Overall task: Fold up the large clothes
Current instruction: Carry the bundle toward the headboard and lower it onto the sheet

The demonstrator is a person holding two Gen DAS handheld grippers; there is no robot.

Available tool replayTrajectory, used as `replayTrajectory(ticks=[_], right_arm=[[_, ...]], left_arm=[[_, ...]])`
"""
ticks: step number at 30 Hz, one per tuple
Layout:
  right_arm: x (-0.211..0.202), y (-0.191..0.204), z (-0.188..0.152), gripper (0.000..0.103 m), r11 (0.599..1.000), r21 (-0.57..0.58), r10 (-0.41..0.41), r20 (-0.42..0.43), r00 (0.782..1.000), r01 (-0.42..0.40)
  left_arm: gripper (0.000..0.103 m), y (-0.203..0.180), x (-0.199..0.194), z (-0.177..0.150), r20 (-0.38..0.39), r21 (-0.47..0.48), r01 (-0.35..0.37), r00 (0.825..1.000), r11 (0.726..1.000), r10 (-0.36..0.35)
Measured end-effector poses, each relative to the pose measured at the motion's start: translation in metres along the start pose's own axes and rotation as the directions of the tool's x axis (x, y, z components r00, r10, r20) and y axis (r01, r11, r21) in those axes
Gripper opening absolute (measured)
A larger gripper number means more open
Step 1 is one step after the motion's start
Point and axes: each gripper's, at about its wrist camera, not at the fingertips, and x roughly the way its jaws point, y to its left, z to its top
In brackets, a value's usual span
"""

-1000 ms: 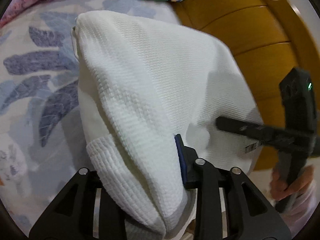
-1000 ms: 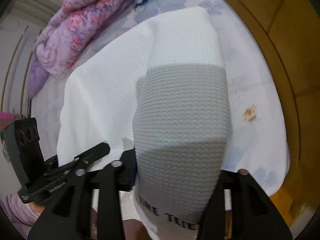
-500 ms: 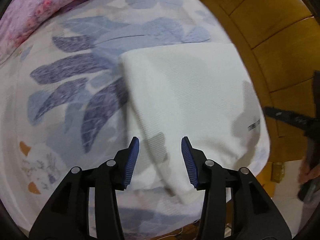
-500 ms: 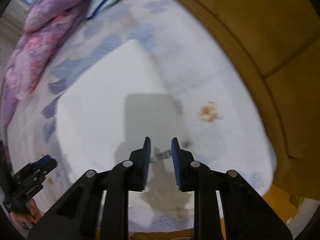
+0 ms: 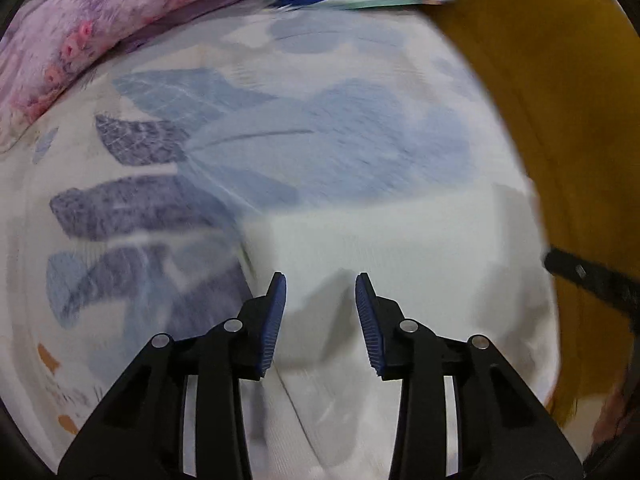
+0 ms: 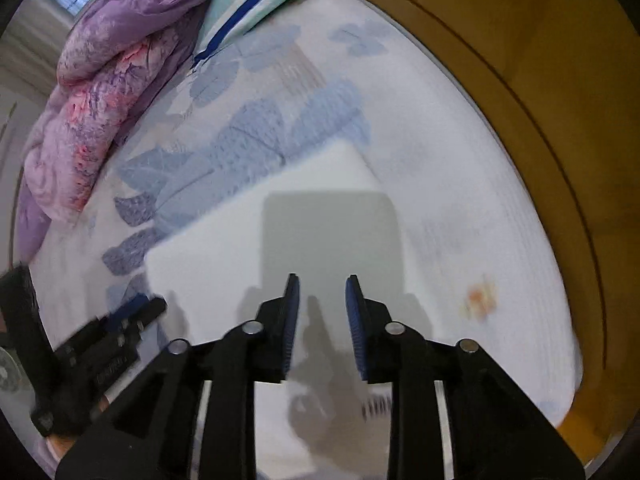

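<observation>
A white waffle-knit garment [image 5: 380, 248] lies folded flat on the leaf-print bed sheet [image 5: 280, 140]. My left gripper [image 5: 321, 280] points down over its near left part. Its jaws are closing and nothing is between the blue pads. In the right wrist view the garment [image 6: 224, 264] shows a grey panel [image 6: 332, 232] on top. My right gripper [image 6: 323, 280] hovers over that panel's near edge. Its jaws are opening and nothing is between them. The left tool's black fingers [image 6: 120, 332] show at the lower left of that view.
A purple floral quilt [image 6: 104, 80] is bunched at the far left of the bed. A striped pillow [image 6: 256, 4] lies at the far end. The yellow-brown wooden bed frame [image 6: 520, 60] runs along the right side. Bare sheet [image 6: 460, 160] lies right of the garment.
A second ago both grippers held the garment lifted and draped. Both have let go; it now lies flat on the bed. Both grippers have moved down, nearer to it.
</observation>
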Motion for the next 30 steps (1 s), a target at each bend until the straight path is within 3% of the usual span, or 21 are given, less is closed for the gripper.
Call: replayTrajectory(ticks=[1, 3, 6, 8, 11, 13, 15, 17, 19, 20, 24, 30], right_arm=[[0.025, -0.003, 0.007, 0.029, 1.000, -0.003, -0.027, -0.032, 0.999, 0.027], [0.044, -0.014, 0.013, 0.029, 0.998, 0.031, -0.052, -0.015, 0.999, 0.053], [0.028, -0.005, 0.014, 0.029, 0.996, 0.024, -0.084, -0.036, 0.996, 0.085], [0.004, 0.001, -0.016, 0.032, 0.996, -0.014, -0.094, -0.065, 0.994, 0.093], [-0.006, -0.018, -0.085, 0.040, 0.997, 0.049, -0.060, -0.140, 0.988, 0.067], [0.004, -0.031, -0.132, 0.042, 0.990, 0.118, -0.056, -0.181, 0.982, 0.079], [0.004, -0.029, -0.157, 0.042, 0.986, 0.125, -0.092, -0.137, 0.986, 0.109], [0.009, -0.019, -0.161, 0.046, 0.986, 0.072, -0.140, -0.129, 0.982, 0.150], [0.011, -0.009, -0.155, 0.055, 0.984, 0.046, -0.165, -0.155, 0.974, 0.174], [0.009, -0.007, -0.152, 0.057, 0.984, 0.049, -0.163, -0.163, 0.973, 0.173], [-0.010, -0.003, -0.144, 0.085, 0.978, 0.171, -0.086, -0.177, 0.981, 0.117], [-0.036, 0.009, -0.149, 0.089, 0.963, 0.262, -0.015, -0.173, 0.985, 0.061]], left_arm=[[0.041, 0.004, 0.023, 0.009, -0.038, -0.012, 0.009, 0.999, 1.000, -0.009], [0.041, 0.008, 0.055, 0.009, -0.100, 0.004, 0.011, 0.995, 1.000, -0.010], [0.039, -0.006, 0.044, 0.005, -0.086, 0.088, -0.033, 0.995, 0.996, 0.041], [0.040, -0.003, 0.014, -0.014, -0.085, 0.068, 0.024, 0.996, 0.997, -0.018], [0.042, -0.006, -0.010, -0.059, -0.139, 0.073, 0.067, 0.989, 0.995, -0.056], [0.045, -0.006, 0.000, -0.106, -0.231, 0.077, 0.104, 0.969, 0.992, -0.084], [0.045, -0.008, 0.023, -0.150, -0.313, 0.102, 0.107, 0.947, 0.989, -0.070], [0.045, -0.008, 0.029, -0.171, -0.294, 0.126, 0.098, 0.954, 0.987, -0.057], [0.045, -0.010, 0.024, -0.171, -0.265, 0.135, 0.099, 0.962, 0.986, -0.060], [0.046, -0.011, 0.020, -0.166, -0.260, 0.142, 0.097, 0.964, 0.985, -0.057], [0.060, -0.014, 0.001, -0.149, -0.220, 0.192, 0.047, 0.975, 0.980, -0.004], [0.072, -0.007, -0.036, -0.130, -0.155, 0.203, 0.021, 0.988, 0.979, 0.011]])
